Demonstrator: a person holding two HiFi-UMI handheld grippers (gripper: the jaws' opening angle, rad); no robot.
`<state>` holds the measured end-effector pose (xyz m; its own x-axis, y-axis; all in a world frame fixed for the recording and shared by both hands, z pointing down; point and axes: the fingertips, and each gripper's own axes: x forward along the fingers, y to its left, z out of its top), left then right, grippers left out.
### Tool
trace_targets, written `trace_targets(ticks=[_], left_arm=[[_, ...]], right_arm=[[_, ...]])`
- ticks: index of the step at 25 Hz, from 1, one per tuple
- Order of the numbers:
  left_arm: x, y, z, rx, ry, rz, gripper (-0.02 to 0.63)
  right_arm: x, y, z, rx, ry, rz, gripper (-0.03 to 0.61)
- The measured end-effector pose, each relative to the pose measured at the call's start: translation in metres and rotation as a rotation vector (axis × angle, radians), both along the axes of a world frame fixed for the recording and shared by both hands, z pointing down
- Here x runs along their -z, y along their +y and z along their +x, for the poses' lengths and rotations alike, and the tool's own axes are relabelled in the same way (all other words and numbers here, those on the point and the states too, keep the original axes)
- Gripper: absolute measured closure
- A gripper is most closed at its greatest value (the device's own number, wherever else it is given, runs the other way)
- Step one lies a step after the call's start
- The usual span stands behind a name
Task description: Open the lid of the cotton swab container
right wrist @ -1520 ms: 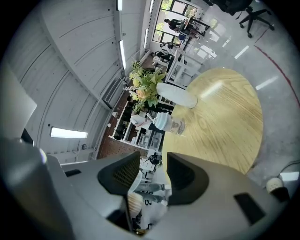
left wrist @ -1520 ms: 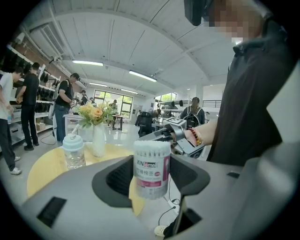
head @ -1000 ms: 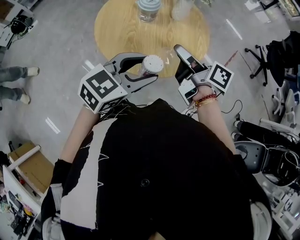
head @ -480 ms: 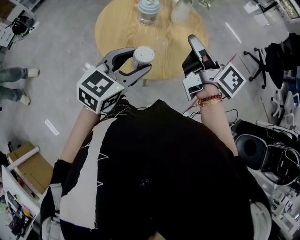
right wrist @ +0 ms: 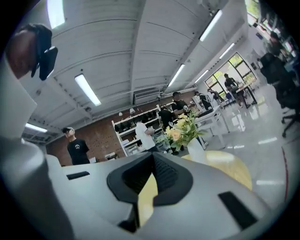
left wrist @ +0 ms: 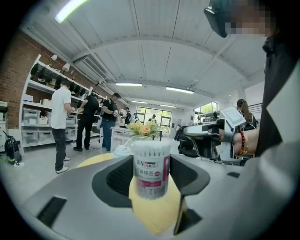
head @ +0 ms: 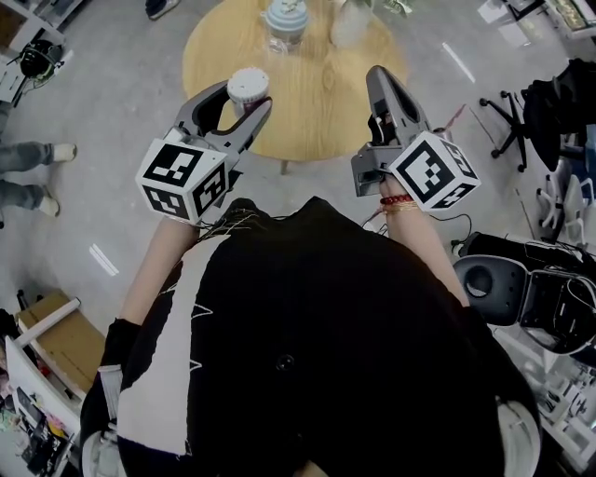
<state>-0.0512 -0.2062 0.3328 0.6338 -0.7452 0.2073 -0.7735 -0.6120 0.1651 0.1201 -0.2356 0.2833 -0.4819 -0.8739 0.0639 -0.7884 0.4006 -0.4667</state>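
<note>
Left hand-held gripper [head: 240, 104] has the container [left wrist: 151, 171] clamped upright between its pads, label facing back at it, carried clear above the near edge of the desk [head: 317, 102]. Right hand-held gripper [head: 379, 76] sits off to the container's right, well apart. Its jaws have just been closing and now meet with nothing between them. Whether the lid is on that white top, I can't tell. To get it open cleanly, I'd say the left hand should hold the tub steady and level. The right needs to spread its jaws again, come in over the top rim and take only the lid, lifting straight so no swabs spill. Beyond both jaws, on the desk's far side, stand a vase [right wrist: 196, 151] and a jar [head: 282, 23], well out of the way. Nothing lies between the two grippers.
</note>
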Motion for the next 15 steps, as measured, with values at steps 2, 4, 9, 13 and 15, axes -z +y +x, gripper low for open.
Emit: trace_targets(ticks=[2,4,9,13,15], left_arm=[[0.0,-0.002,-0.003,0.03,0.003,-0.001,0.36],[-0.001,-0.003,-0.005,0.05,0.005,-0.002,0.36],[0.0,-0.004,-0.006,0.068,0.013,-0.002,0.36],[0.002,-0.007,-0.006,0.083,0.017,0.001,0.36],[0.001,-0.01,-0.006,0.089,0.019,-0.003,0.36]], right_arm=[[-0.007,0.001,-0.003,-0.006,0.085,-0.007,0.577],[-0.013,0.003,-0.006,-0.003,0.137,-0.015,0.577],[-0.026,0.008,-0.012,0.023,0.198,-0.031,0.581],[-0.038,0.008,-0.01,0.034,0.243,-0.076,0.579],[-0.042,0.007,-0.011,0.043,0.265,-0.083,0.58]])
